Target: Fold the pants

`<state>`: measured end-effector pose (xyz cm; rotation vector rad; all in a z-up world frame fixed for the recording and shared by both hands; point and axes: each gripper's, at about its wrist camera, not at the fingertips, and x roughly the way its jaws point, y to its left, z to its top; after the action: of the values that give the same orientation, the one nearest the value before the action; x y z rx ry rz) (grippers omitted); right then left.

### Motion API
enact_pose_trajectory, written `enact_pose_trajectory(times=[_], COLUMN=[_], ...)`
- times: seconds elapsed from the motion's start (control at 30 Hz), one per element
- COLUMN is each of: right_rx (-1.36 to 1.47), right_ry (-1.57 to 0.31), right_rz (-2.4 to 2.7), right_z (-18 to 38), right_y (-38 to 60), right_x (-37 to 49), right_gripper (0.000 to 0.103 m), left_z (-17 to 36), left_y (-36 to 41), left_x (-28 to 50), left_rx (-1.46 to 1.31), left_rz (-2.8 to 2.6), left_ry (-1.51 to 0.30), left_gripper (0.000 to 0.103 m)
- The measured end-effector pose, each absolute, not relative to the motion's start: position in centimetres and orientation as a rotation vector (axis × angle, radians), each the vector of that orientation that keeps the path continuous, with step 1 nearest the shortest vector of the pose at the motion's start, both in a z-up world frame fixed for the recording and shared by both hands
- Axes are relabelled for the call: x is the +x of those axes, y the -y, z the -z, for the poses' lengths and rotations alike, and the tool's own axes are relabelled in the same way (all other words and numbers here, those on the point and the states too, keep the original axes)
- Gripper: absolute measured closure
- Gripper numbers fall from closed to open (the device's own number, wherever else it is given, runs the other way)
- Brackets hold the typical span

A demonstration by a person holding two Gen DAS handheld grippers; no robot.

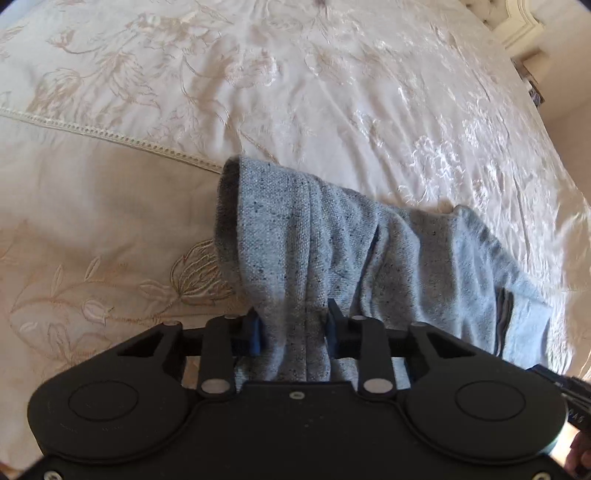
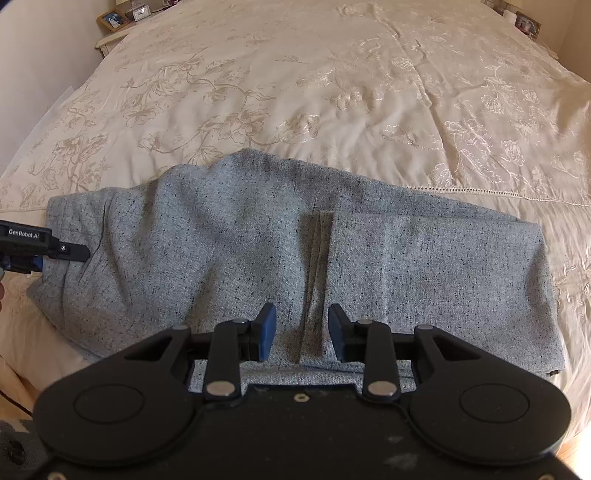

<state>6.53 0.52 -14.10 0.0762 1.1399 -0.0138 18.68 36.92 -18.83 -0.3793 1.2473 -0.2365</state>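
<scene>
Grey speckled pants (image 2: 229,236) lie partly folded across the near edge of a cream embroidered bedspread (image 2: 295,92). A folded-over panel (image 2: 436,280) covers their right half. My left gripper (image 1: 295,328) is shut on a bunched end of the pants (image 1: 291,240), which drape away to the right. It also shows at the left edge of the right wrist view (image 2: 74,253), at the pants' left end. My right gripper (image 2: 302,326) is open just above the pants' near edge, its jaws either side of a fold line, holding nothing.
A lace seam (image 1: 110,134) crosses the bedspread (image 1: 332,92). A bedside table with picture frames (image 2: 114,18) stands at the far left, more frames (image 2: 528,22) at the far right. The bed's edge drops off at the lower left.
</scene>
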Motion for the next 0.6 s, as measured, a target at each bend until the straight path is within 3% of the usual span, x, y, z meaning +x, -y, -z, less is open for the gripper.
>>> enact_pose_trajectory(times=[0.27,0.47,0.6], right_rx=[0.157,0.198,0.237], right_ry=[-1.152,-1.145,-1.128], right_rz=[0.005,-0.044,-0.065], right_z=[14.8,15.4,15.4], right_y=[3.5,8.8,14.4], right_x=[5.9,5.2,4.8], right_gripper=[0.070,0.070,0.070], left_z=[9.0,3.4,3.1], left_y=[-30.5,-19.4,-10.6], left_x=[15.9,14.7,13.9], left_rx=[-0.278,-0.190,-0.123], left_rz=[0.229,0.295,0.355], left_ry=[-1.064,-0.975,-0.966], left_gripper=[0.080,0.080,0.080])
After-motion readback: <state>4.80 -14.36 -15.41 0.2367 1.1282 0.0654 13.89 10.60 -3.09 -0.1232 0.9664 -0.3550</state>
